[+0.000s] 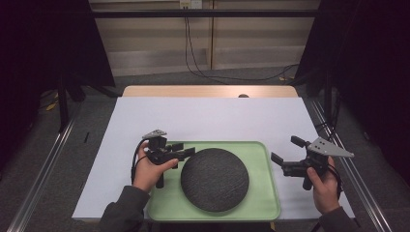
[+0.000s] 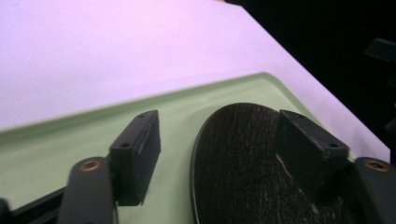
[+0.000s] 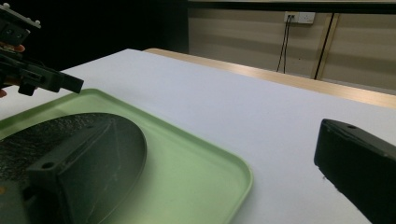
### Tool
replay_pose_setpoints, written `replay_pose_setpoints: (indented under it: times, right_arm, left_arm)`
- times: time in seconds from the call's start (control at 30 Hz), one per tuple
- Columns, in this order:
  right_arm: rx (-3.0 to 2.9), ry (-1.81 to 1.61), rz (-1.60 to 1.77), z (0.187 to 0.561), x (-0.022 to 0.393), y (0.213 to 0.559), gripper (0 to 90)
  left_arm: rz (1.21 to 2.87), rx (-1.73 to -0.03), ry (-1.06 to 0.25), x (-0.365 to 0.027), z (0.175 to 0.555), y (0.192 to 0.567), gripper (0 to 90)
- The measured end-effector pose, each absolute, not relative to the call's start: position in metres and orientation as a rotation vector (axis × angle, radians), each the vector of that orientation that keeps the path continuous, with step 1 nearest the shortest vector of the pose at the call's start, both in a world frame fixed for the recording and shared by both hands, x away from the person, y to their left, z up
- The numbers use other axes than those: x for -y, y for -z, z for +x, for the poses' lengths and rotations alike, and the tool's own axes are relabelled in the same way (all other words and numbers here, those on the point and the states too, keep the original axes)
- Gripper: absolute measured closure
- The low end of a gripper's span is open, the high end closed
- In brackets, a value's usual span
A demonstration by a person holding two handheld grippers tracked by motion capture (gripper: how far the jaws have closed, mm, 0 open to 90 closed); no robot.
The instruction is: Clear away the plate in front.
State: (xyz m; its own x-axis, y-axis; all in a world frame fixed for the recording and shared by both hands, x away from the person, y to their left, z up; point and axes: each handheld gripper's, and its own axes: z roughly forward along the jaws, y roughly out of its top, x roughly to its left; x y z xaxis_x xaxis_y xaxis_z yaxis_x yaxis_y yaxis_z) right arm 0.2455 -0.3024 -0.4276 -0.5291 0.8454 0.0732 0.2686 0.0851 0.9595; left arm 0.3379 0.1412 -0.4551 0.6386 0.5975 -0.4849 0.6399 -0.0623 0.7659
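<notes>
Now our left gripper (image 1: 186,153) is let go, jaws apart, with the edge of the dark round plate (image 1: 214,179) between them but not pinched. Just past it, the plate lies in the green tray (image 1: 263,203). Our right gripper (image 1: 279,153) waits open, off to the side. Closing crooked, we think, could shove the plate away.

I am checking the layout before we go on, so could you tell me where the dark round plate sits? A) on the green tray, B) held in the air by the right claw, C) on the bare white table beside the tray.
A: the dark round plate lies flat inside the green tray, and no claw grips it.
</notes>
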Motion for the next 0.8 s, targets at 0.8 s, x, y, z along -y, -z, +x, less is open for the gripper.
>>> replay_pose_setpoints:
  times: [0.8]
  right_arm:
    - [-1.871,-1.458,1.074,0.245,0.299,0.427,0.0]
  left_arm:
    - [1.655,-0.969,-0.076,-0.175,0.332,0.436,5.8]
